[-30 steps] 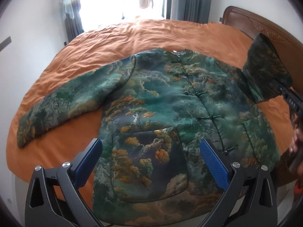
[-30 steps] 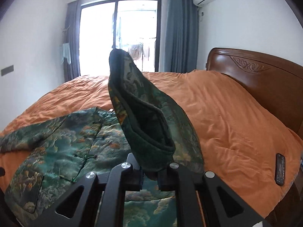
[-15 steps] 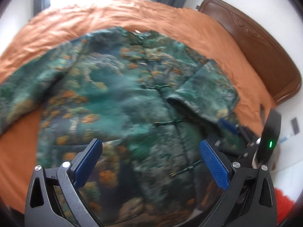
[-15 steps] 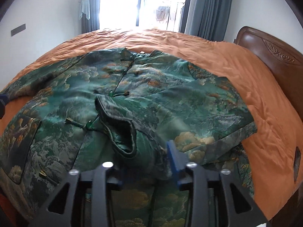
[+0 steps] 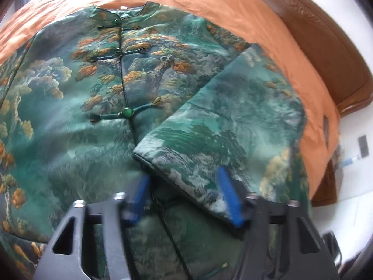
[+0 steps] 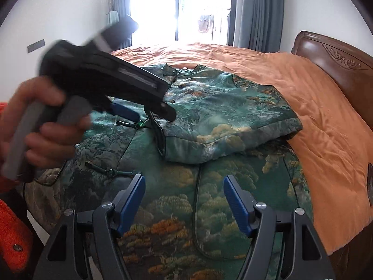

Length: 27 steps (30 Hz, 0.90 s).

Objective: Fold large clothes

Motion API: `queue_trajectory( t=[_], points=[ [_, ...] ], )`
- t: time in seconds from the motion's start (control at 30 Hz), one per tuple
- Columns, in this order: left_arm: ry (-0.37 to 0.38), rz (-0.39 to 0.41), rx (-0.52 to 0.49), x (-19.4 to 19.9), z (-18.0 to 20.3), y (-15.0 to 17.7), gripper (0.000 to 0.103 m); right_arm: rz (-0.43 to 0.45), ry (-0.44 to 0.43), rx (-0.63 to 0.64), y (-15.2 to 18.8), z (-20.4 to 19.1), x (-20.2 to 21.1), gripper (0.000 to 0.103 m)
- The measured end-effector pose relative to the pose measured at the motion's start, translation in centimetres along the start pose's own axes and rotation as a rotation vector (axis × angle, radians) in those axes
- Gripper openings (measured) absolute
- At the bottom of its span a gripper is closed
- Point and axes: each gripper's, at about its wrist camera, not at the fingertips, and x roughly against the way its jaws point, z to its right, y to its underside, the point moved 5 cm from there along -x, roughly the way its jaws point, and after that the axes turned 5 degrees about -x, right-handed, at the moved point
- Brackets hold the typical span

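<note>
A green padded jacket (image 5: 70, 98) with an orange tree print lies front up on the orange bed cover (image 5: 209, 2). Its right sleeve (image 5: 233, 121) is folded across the chest. My left gripper (image 5: 186, 198) is open, with its blue pads on either side of the sleeve's cuff edge (image 5: 177, 175). In the right wrist view the left gripper (image 6: 149, 112) reaches over the cuff (image 6: 163, 140) of the folded sleeve (image 6: 221, 128). My right gripper (image 6: 184, 200) is open and empty above the jacket's lower front (image 6: 177, 198).
A dark wooden headboard (image 6: 331, 53) stands to the right. A dark remote (image 6: 370, 175) lies on the cover near the bed's right edge. A bright window with grey curtains (image 6: 263, 11) is behind the bed.
My right gripper let go of the sleeve and drew back toward the hem, open. My left gripper moved in over the folded sleeve's cuff and has narrowed.
</note>
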Motion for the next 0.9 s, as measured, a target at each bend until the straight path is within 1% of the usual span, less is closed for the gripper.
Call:
queue_trajectory(
  t=[0.03, 0.07, 0.1, 0.13, 0.2, 0.27, 0.4, 0.5, 0.53, 0.63, 0.77, 0.83, 0.9],
  points=[
    [-0.010, 0.001, -0.001, -0.2, -0.1, -0.2, 0.016, 0.007, 0.003, -0.002, 0.3, 0.1, 0.4, 0.071],
    [0.003, -0.007, 0.000, -0.3, 0.1, -0.5, 0.008, 0.013, 0.010, -0.003, 0.5, 0.2, 0.7, 0.071],
    [-0.002, -0.008, 0.005, 0.0, 0.2, -0.8, 0.005, 0.020, 0.020, -0.004, 0.8, 0.3, 1.0, 0.071],
    [-0.009, 0.006, -0.002, 0.4, 0.3, -1.2, 0.005, 0.026, 0.027, -0.005, 1.0, 0.4, 1.3, 0.071],
    [-0.059, 0.063, -0.052, 1.9, 0.3, -2.8, 0.005, 0.032, 0.033, -0.014, 1.5, 0.7, 1.6, 0.071],
    [-0.096, 0.112, -0.077, 3.4, 0.2, -4.9, 0.005, 0.033, 0.030, -0.037, 1.8, 1.1, 1.8, 0.071],
    [-0.148, 0.188, -0.067, 5.2, -1.5, -9.5, 0.005, 0.030, 0.031, -0.081, 2.1, 2.1, 2.0, 0.071],
    [-0.185, 0.219, -0.051, 5.2, -3.3, -12.4, 0.005, 0.033, 0.036, -0.098, 1.8, 2.7, 2.0, 0.071],
    [-0.193, 0.218, -0.047, 4.8, -3.8, -13.0, 0.005, 0.035, 0.040, -0.101, 1.6, 2.9, 2.0, 0.071],
    [-0.214, 0.182, -0.035, 2.7, -5.4, -13.8, 0.005, 0.043, 0.051, -0.102, 1.3, 3.5, 1.9, 0.071],
    [-0.250, 0.145, -0.055, 0.1, -6.9, -13.4, 0.005, 0.043, 0.066, -0.111, 0.5, 4.6, 1.3, 0.071],
    [-0.250, 0.140, -0.056, -0.7, -7.5, -13.4, 0.005, 0.044, 0.076, -0.107, -0.2, 5.3, 0.9, 0.071],
    [-0.237, 0.134, -0.040, -1.2, -8.0, -13.2, 0.005, 0.048, 0.068, -0.107, -1.1, 6.0, 0.6, 0.071]
  ],
)
